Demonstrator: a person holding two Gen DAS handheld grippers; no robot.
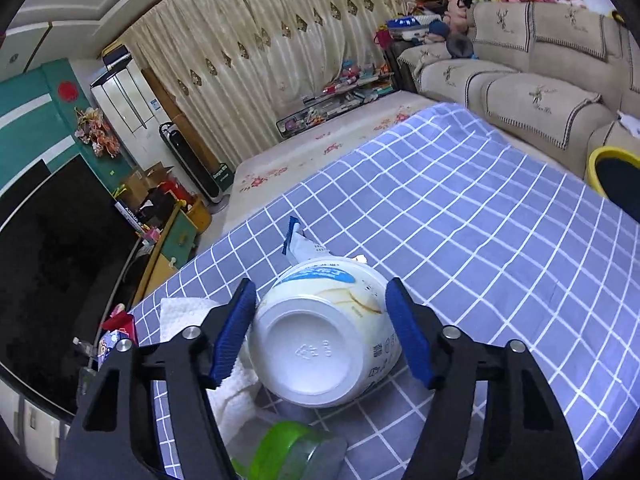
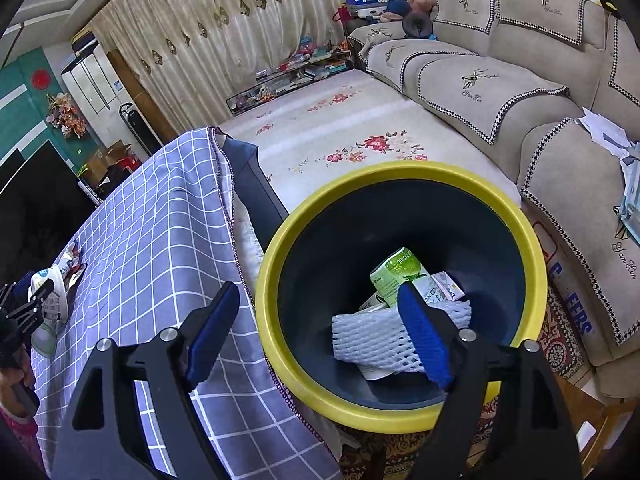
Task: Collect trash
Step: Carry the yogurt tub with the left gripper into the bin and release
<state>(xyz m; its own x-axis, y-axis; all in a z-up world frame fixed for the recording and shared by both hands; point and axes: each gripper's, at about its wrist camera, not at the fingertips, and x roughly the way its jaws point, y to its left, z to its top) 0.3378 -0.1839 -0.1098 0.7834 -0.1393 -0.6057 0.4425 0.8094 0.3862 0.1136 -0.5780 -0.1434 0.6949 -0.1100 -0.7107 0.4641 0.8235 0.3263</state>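
A white paper bowl (image 1: pixel 320 344) with a blue label lies on its side on the checked tablecloth (image 1: pixel 460 208), its base facing the camera. My left gripper (image 1: pixel 320 284) straddles it, both blue pads against its sides. Behind the bowl lies a blue-and-white wrapper (image 1: pixel 302 246), under it a white paper towel (image 1: pixel 184 312), and nearer the camera a green-rimmed clear object (image 1: pixel 280 444). My right gripper (image 2: pixel 316 292) stands open with nothing between its fingers, over the yellow-rimmed dark bin (image 2: pixel 280 248). Inside the bin are a green carton (image 2: pixel 396 272) and a white foam net (image 2: pixel 372 340).
The bin (image 1: pixel 600 156) stands off the table's right edge, by a beige sofa (image 2: pixel 500 92). A floral-covered low table (image 2: pixel 340 128) lies beyond the cloth's far edge. A dark TV (image 1: pixel 52 260) and cluttered cabinet sit on the left. A hand (image 2: pixel 16 376) holds the left gripper.
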